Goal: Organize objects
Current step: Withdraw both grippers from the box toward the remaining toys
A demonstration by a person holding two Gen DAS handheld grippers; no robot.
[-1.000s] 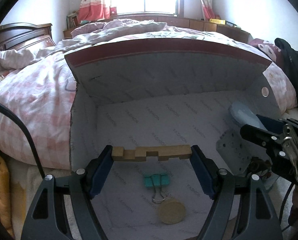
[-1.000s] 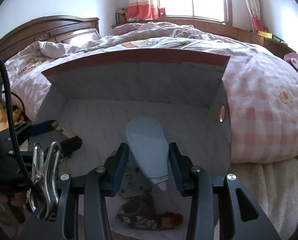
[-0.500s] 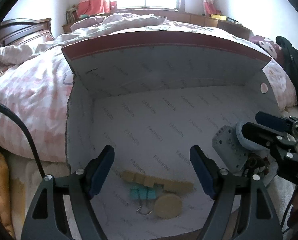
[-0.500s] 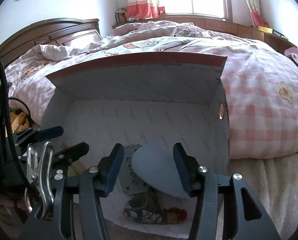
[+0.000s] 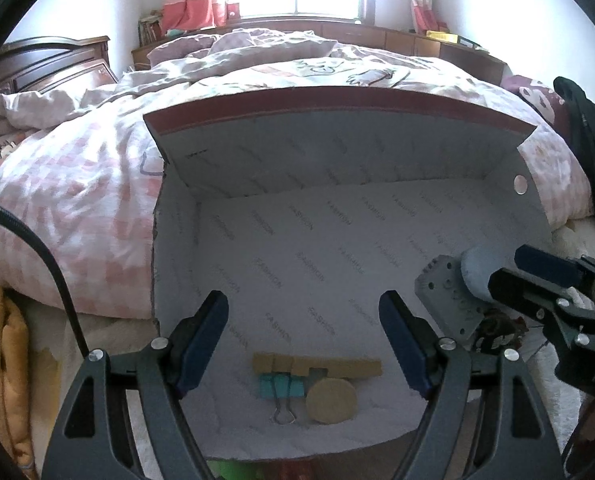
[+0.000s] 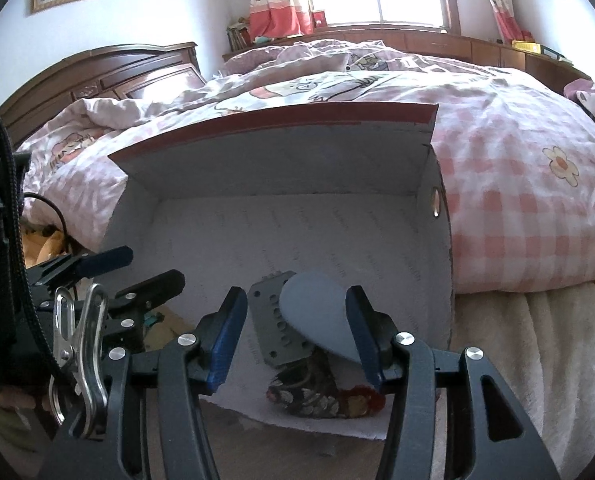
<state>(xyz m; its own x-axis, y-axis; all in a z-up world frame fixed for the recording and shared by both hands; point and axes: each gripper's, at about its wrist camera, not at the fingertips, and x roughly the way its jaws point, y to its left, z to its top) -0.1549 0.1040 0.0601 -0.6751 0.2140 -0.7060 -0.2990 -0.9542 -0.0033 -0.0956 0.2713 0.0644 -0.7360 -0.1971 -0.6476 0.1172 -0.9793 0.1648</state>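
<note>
Inside the open cardboard box [image 5: 377, 216], a notched wooden block [image 5: 317, 366], a teal binder clip [image 5: 281, 386] and a round wooden disc [image 5: 331, 400] lie together near its front edge. To the right, a pale blue teardrop piece [image 6: 317, 316] leans on a grey perforated plate [image 6: 273, 328]. The left gripper [image 5: 303, 340] stands apart, empty; the right gripper [image 6: 297, 332] is apart around the blue piece, not pressing it.

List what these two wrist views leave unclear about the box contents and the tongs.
- Patterned item, right wrist view: partly under the blue pad and grey plate; what it is, unclear.
- Same item, left wrist view: mostly hidden behind the right tongs.
- Binder clip, left wrist view: top covered by the wooden block.
- Box front edge: cut off by the left tongs.
- Blue pad: touching the right tongs' pad or not, unclear.
</note>
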